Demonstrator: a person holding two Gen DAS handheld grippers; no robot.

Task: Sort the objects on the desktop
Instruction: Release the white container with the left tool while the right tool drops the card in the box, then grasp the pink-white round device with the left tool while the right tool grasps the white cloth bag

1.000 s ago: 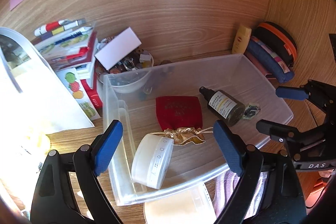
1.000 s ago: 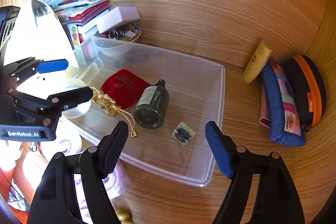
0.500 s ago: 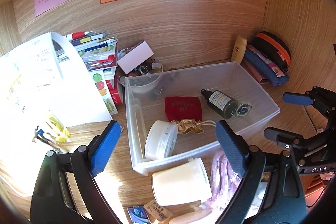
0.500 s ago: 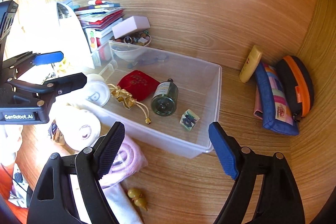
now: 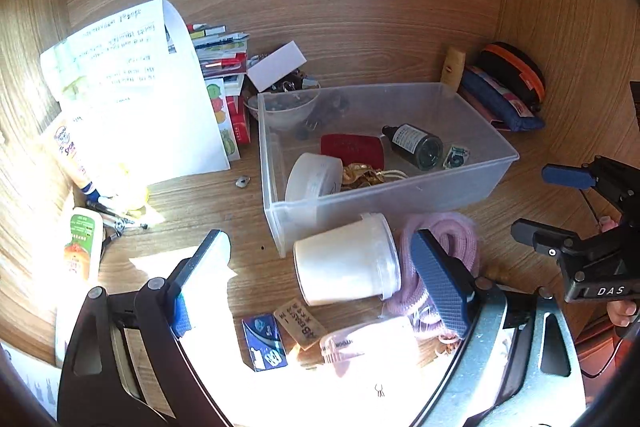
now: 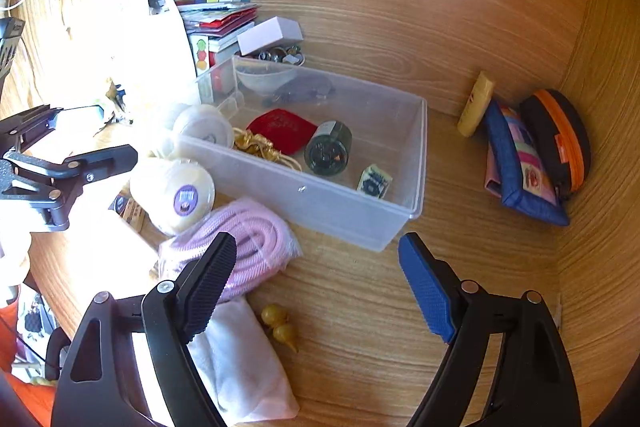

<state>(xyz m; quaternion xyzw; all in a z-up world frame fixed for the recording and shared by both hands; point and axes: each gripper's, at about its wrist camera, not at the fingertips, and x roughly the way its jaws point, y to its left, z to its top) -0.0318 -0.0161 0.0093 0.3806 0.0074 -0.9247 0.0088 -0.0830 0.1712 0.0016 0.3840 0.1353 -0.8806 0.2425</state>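
Note:
A clear plastic bin (image 5: 472, 183) (image 6: 416, 163) sits mid-desk. It holds a red pouch (image 5: 352, 149) (image 6: 282, 129), a dark bottle (image 5: 416, 145) (image 6: 328, 149), a white round jar (image 5: 314, 177) (image 6: 204, 127) and a small tile (image 5: 455, 157) (image 6: 374, 181). In front of the bin lie a white jar (image 5: 346, 261) (image 6: 174, 193) on its side and a pink rope bundle (image 5: 444, 235) (image 6: 244, 239). My left gripper (image 5: 320, 275) is open and empty above the white jar. My right gripper (image 6: 316, 283) is open and empty, in front of the bin.
Books (image 5: 228, 67), a leaning white sheet (image 5: 132, 99) and a bowl of trinkets (image 5: 288, 95) stand at the back left. Pencil cases (image 6: 532, 159) and a yellow tube (image 6: 476, 103) are in the right corner. A white cloth (image 6: 240, 359), a gold gourd (image 6: 280, 327) and small packets (image 5: 280, 335) lie near the front.
Both grippers have drawn back and away from the bin, so more of the desk in front shows. Both stay open and empty.

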